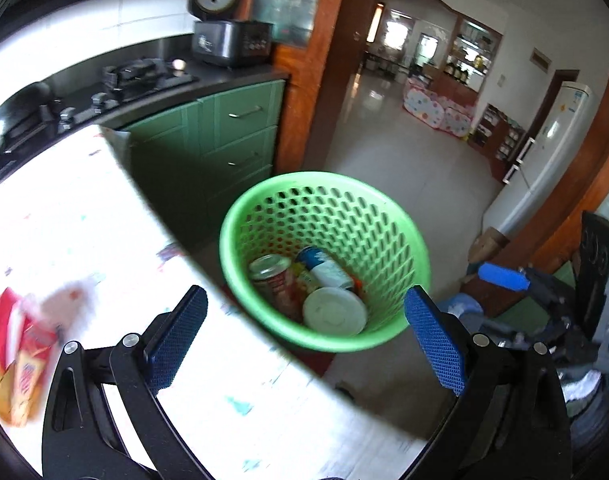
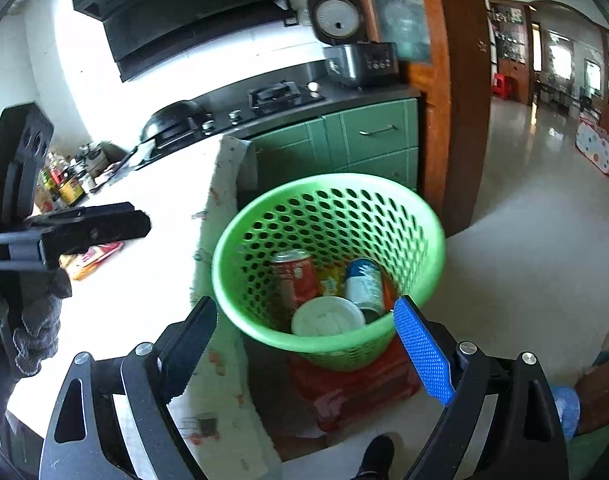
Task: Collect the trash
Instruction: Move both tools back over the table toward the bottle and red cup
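Left claw [image 1: 306, 334] (right claw [image 2: 304, 346] too) wide, empty.

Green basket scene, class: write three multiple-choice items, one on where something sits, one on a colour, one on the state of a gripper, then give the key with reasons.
1. Where does the green basket stand?
A. On a red stool beside the table
B. On the stove
C. Inside a drawer

2. What colour are the cabinet drawers under the counter?
A. Red
B. Green
C. Yellow

3. How is the right gripper?
A. Shut on a can
B. Shut on a cup
C. Jaws apart, nothing between them

Key: 1 A, the red stool shows under the basket at the edge of the table. 2 B, the drawer fronts are green. 3 C, the jaws are apart and empty above the basket.
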The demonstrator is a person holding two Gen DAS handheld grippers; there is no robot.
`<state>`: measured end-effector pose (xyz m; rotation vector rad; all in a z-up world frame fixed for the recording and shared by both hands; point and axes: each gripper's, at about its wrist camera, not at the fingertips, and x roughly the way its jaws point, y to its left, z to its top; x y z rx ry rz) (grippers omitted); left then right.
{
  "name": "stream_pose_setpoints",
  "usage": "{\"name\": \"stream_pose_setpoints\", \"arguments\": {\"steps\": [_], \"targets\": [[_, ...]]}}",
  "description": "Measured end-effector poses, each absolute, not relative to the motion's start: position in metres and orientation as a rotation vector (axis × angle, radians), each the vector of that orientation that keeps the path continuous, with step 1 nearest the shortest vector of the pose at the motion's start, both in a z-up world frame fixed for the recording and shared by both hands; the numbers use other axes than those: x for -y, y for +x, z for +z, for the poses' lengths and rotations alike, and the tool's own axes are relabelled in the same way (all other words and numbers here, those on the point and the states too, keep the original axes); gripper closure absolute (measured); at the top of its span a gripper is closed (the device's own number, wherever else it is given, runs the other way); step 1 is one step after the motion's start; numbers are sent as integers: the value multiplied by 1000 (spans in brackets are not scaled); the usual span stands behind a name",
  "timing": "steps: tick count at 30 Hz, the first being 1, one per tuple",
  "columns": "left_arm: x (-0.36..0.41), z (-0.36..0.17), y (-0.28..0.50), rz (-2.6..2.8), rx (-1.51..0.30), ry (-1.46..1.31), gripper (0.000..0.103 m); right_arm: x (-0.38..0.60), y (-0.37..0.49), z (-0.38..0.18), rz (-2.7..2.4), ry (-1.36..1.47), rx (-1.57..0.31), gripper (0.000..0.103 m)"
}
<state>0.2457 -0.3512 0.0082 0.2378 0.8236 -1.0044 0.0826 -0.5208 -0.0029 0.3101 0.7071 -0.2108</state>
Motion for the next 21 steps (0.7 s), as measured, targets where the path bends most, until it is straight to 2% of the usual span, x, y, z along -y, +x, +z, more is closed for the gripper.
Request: {"name": "stream_pose_setpoints", "arguments": {"steps": [9, 21], "targets": [[263, 21, 251, -864, -735, 297, 6, 472, 108, 12, -116, 276, -702, 15], [163, 13, 319, -678, -753, 354, 8, 417, 147, 16, -19, 219, -730, 14]]}}
